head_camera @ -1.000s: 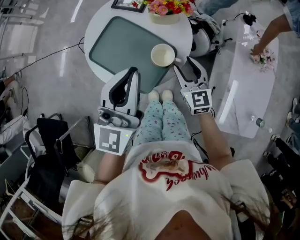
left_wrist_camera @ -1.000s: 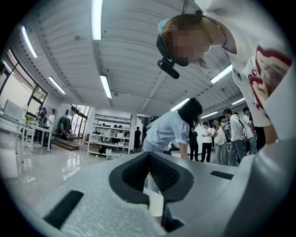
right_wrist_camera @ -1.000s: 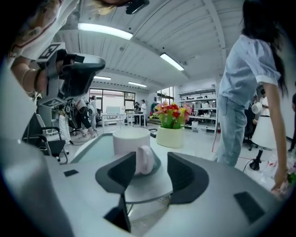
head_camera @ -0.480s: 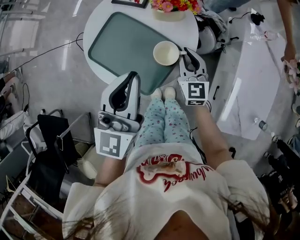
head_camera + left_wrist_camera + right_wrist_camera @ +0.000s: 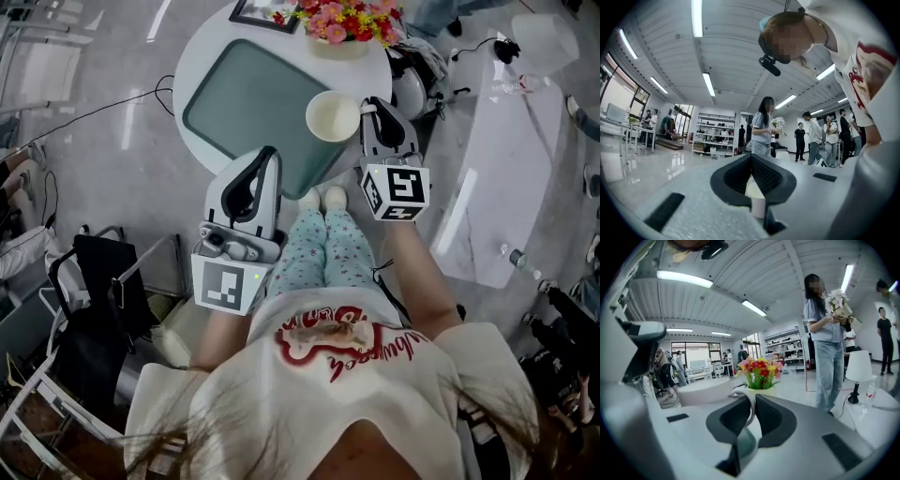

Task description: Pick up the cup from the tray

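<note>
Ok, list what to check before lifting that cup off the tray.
1. Cup upright on the tray: ok.
2. Handle between the jaws of the right hand-held gripper: ok, the jaws are closing on it.
3. Grip firm enough to lift: cannot tell.
4. Left hand-held gripper away from the cup: ok, shut and empty at the tray's near edge.
5. Flowers out of the lift path: ok, they stand apart, beyond the cup.

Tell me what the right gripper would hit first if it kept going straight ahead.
The cup handle: it already sits between the right gripper's jaws, which are closing on it. Further along that line stands the flower pot, though how far off is unclear.
</note>
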A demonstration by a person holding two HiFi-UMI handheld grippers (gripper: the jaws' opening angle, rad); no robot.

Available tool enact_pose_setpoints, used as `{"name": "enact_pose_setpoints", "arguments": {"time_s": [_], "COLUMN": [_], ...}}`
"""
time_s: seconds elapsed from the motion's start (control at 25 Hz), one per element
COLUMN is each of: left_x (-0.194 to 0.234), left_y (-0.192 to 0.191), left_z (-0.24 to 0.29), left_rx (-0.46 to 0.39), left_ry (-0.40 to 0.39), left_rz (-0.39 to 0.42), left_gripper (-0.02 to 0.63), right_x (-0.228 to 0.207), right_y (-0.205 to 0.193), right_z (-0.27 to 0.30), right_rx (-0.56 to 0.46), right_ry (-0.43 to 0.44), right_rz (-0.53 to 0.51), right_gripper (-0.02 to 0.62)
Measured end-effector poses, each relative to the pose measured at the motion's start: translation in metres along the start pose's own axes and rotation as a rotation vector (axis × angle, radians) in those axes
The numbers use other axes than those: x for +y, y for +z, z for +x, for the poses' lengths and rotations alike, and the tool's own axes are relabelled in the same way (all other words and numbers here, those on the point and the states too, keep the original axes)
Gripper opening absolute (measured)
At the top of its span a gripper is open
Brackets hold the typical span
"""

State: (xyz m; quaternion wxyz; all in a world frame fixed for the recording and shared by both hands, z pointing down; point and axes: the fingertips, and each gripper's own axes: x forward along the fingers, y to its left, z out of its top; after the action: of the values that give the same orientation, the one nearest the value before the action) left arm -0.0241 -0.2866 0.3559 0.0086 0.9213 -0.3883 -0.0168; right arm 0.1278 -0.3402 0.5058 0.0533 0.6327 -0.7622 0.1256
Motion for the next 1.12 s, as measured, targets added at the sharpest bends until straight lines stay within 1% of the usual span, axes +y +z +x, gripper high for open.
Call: {"name": "enact_pose_setpoints", "arguments": {"time_s": [0.2, 0.36, 0.52, 0.64, 0.8, 1.12], "left_x": [0.005, 0.007, -0.002, -0.006, -0.005, -0.013], "left_y": [0.023, 0.035, 0.054, 0.066, 0.071, 0.076], "left_z": [0.004, 0.003, -0.003, -0.005, -0.011, -0.032], "left_rx": [-0.041, -0.021, -0.035, -0.060, -0.067, -0.100], "left_ry": [-0.011, 0.001, -0.007, -0.009, 0.013, 0.082], "left_rz": [0.022, -0.004, 0.015, 0.032, 0.041, 0.086], "left_gripper": [0.014, 0.014, 0.014, 0.014, 0.014, 0.014], "right_x": [0.008, 0.013, 0.024, 0.033, 0.047, 0.059], "right_y": [0.071, 0.131, 0.170, 0.186, 0.197, 0.193], "right_z": [-0.016, -0.040, -0.067, -0.077, -0.087, -0.103], "right_rx": [-0.022, -0.058, -0.081, -0.098, -0.115, -0.117], "right_ry": [0.010, 0.013, 0.042, 0.086, 0.136, 0.228], "right_rz": [0.033, 0.072, 0.088, 0.111, 0.117, 0.156], "right_gripper": [0.047, 0.048, 0.047, 0.048, 0.048, 0.048]}}
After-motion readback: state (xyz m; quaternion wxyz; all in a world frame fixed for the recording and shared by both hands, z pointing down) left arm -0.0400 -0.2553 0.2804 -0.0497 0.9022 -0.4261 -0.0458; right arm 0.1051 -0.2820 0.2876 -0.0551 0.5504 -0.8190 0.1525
